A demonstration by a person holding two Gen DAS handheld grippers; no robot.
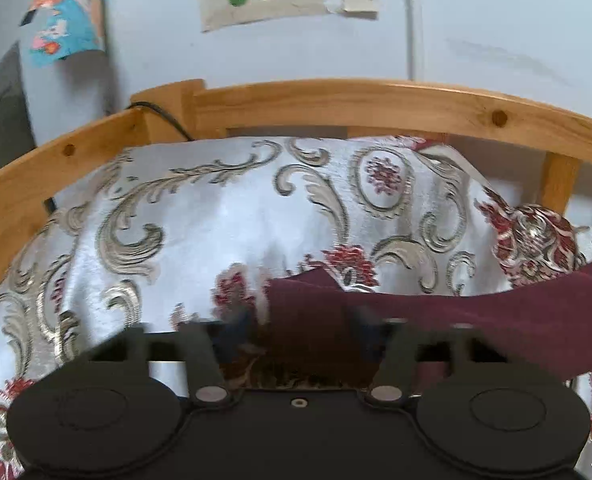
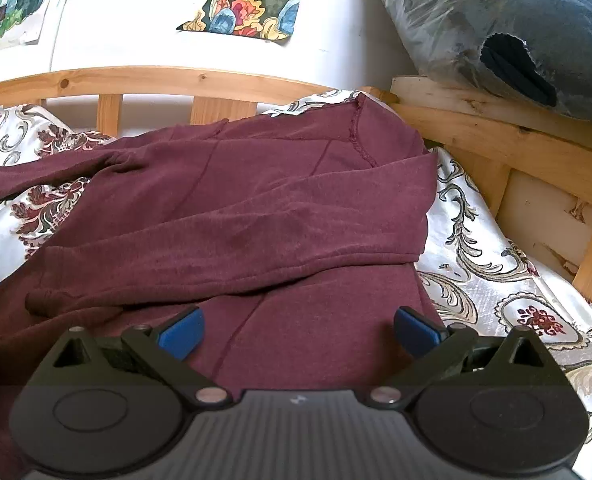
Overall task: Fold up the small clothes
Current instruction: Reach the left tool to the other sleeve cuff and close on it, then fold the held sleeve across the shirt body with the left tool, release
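The maroon top (image 2: 232, 208) lies on the patterned bedspread (image 2: 496, 292), one sleeve already folded across its body. The left claw (image 1: 300, 320) is clenched on the other sleeve's end, so that fold looks underway; the right claw (image 2: 298, 330) hangs released over the near hem, and the final halving remains.

My right gripper (image 2: 298, 330) is showing blue fingertip pads (image 2: 182, 332) on black arms, silver pivot screws behind them, then a ribbed grey body (the left gripper (image 1: 300, 320) is blurring dark).
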